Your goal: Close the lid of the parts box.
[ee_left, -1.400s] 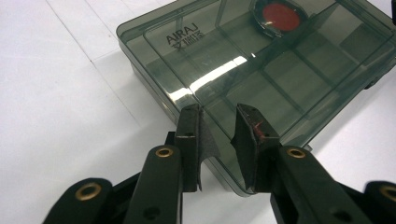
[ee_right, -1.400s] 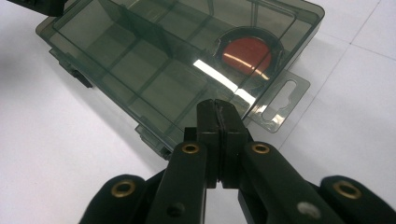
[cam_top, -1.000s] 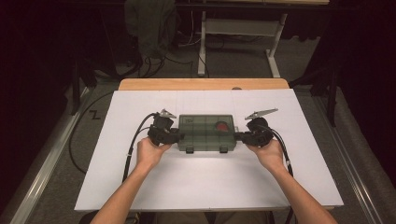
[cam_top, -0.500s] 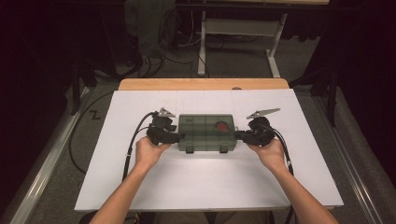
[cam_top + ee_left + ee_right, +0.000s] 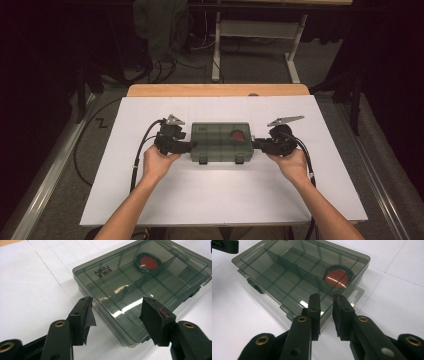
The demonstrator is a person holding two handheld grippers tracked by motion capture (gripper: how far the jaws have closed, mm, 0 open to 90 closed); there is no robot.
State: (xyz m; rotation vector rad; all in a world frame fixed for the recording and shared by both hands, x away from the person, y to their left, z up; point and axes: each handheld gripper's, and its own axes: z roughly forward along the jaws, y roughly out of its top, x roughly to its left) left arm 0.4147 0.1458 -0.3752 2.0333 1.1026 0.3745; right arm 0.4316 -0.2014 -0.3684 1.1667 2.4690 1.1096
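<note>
Lying flat on the white table (image 5: 220,200), a smoky grey compartment box (image 5: 220,141) sits near the middle of the surface, its long sides running across the person's front and its lid closed. Two small latches (image 5: 203,161) stick out along the edge nearest the person. Through the clear lid the dividers show, and one compartment toward the far right of the box holds a round red disc (image 5: 238,135) in a dark rim. White lettering is printed on the lid near the left end, readable in the left gripper view.

At the box's left short end is the left gripper (image 5: 186,146), held in the left hand (image 5: 159,162). In the left gripper view its jaws stand wide apart, one on either side of a corner of the box; whether the pads touch the plastic, I cannot tell. The right gripper (image 5: 258,145), in the right hand (image 5: 292,165), meets the opposite short end. In the right gripper view its jaws are drawn close together with only a narrow gap, poised over the edge of the box beside the hang tab (image 5: 356,293); nothing is clearly pinched between them.

A black cable (image 5: 142,150) trails back from the left gripper along the forearm
</note>
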